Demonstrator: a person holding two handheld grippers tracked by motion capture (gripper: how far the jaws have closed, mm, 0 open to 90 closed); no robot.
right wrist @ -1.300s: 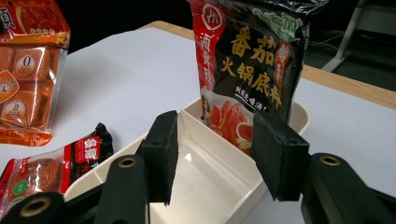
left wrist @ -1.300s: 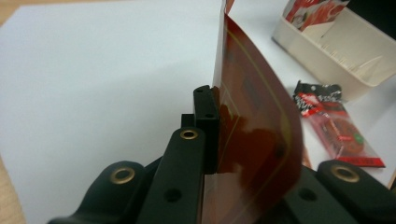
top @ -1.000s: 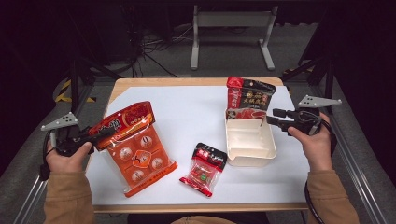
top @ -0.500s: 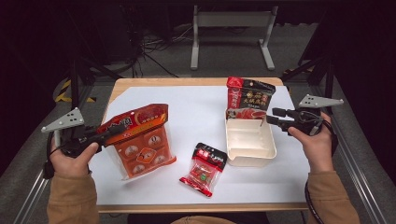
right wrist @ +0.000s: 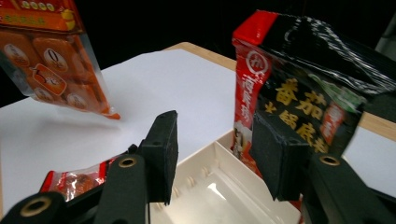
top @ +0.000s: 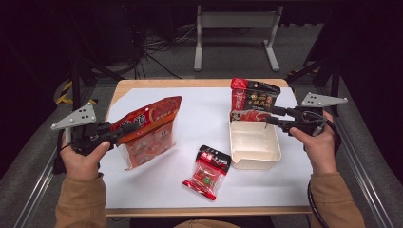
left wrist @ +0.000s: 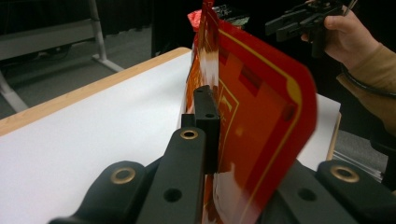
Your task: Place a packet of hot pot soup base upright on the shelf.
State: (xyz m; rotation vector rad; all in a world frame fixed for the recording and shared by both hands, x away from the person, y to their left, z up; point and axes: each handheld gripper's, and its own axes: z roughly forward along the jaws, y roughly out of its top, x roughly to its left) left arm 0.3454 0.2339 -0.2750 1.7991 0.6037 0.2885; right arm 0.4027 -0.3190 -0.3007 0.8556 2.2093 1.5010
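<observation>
The large orange-red plastic food pouch (top: 148, 129) is judged light, floppy and slick, so it is best taken by its flat sealed top edge, where the film is stiffest; a hold lower down would be expected to crumple or slip. Round portions are seen through its clear lower panel, under a red printed header with a yellow border. It is held tilted, to the left of the cream rectangular plastic tray (top: 253, 142), its lower corner at or just above the white sheet. The left gripper (top: 124, 129) is clenched on the pouch's upper edge. The right gripper (top: 262, 115) is held with jaws parted and nothing between them, above the tray's far rim.
</observation>
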